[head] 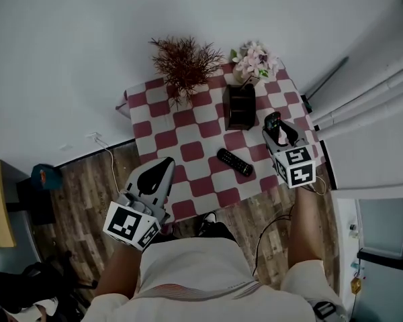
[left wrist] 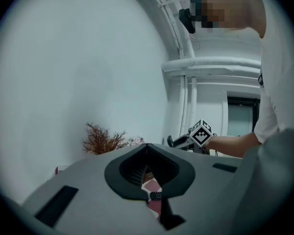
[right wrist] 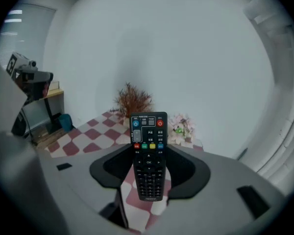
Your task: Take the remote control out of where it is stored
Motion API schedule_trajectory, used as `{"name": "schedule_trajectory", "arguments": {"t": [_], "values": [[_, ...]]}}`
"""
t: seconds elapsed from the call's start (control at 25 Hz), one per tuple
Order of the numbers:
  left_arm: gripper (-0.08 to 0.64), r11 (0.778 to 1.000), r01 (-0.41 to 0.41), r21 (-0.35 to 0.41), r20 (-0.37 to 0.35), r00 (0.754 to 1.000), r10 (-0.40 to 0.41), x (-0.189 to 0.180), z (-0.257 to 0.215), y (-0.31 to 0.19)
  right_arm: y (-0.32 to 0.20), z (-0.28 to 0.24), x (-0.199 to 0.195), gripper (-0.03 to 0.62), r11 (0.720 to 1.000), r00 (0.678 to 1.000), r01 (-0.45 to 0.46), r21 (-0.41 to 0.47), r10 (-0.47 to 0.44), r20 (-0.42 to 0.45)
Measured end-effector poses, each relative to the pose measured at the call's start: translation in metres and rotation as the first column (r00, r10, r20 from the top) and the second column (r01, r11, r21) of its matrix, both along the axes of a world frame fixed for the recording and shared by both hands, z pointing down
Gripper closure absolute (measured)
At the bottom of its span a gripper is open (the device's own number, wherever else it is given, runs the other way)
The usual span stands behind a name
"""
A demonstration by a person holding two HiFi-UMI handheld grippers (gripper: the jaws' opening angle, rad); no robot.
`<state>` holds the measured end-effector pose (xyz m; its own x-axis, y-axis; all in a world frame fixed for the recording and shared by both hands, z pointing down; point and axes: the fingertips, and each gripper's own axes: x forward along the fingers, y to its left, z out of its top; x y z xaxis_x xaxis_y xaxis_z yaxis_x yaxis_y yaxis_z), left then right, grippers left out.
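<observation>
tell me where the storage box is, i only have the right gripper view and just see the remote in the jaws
observer: head view shows the dark box standing on the checkered table, apart from the right gripper.
operator: anything else lying there
observer: a second remote lies flat on the table, nearer the person than the box.
operator: and the left gripper
observer: the left gripper is shut on nothing, at the table's near edge.

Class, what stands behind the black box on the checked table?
A vase of pink flowers stands just behind the black box, with a reddish dried plant farther left. The box covers the vase's foot and anything directly behind it.
</observation>
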<state>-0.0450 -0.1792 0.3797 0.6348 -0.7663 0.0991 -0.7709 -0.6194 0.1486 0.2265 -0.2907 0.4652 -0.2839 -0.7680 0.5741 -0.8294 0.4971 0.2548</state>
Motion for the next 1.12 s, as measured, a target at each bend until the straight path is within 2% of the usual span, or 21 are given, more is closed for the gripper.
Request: {"name": "schedule_trajectory", "arguments": {"t": [0.08,0.2,0.4,0.68,0.88,0.96,1.12], "values": [[0.551,1.000,-0.003,-0.004,-0.003,1.000,0.003,0.008,0.002,0.002,0.010,0.028,0.011,0.376,0.993,0.998,0.023,-0.117,-0.030,-0.052],[0.551,1.000,0.000,-0.009,-0.005,1.000,0.000,0.017,0.006,0.005,0.025,0.070,0.025,0.376,0.959,0.992,0.039,-0.282,-0.072,-0.107],[0.551,1.000,0.017,-0.023,0.001,1.000,-0.017,0.022,0.011,0.008,0.036,0.126,0.037,0.376,0.891,0.945,0.039,-0.451,-0.180,-0.272],[0.551,0.998,0.046,-0.039,0.015,0.999,-0.045,0.020,0.017,0.009,0.025,0.178,0.022,0.376,0.797,0.906,0.081,-0.599,-0.309,-0.289],[0.551,0.996,0.084,-0.036,0.021,0.996,-0.083,0.009,0.019,0.007,0.025,0.207,0.012,0.376,0.732,0.843,0.085,-0.676,-0.414,-0.343],[0.551,0.994,0.100,-0.039,0.022,0.995,-0.099,0.004,0.020,0.006,0.026,0.217,0.009,0.376,0.714,0.827,0.081,-0.695,-0.437,-0.353],[0.551,0.992,0.120,-0.043,0.024,0.993,-0.119,-0.005,0.022,0.004,0.026,0.227,0.006,0.376,0.700,0.824,0.089,-0.708,-0.451,-0.343]]}}
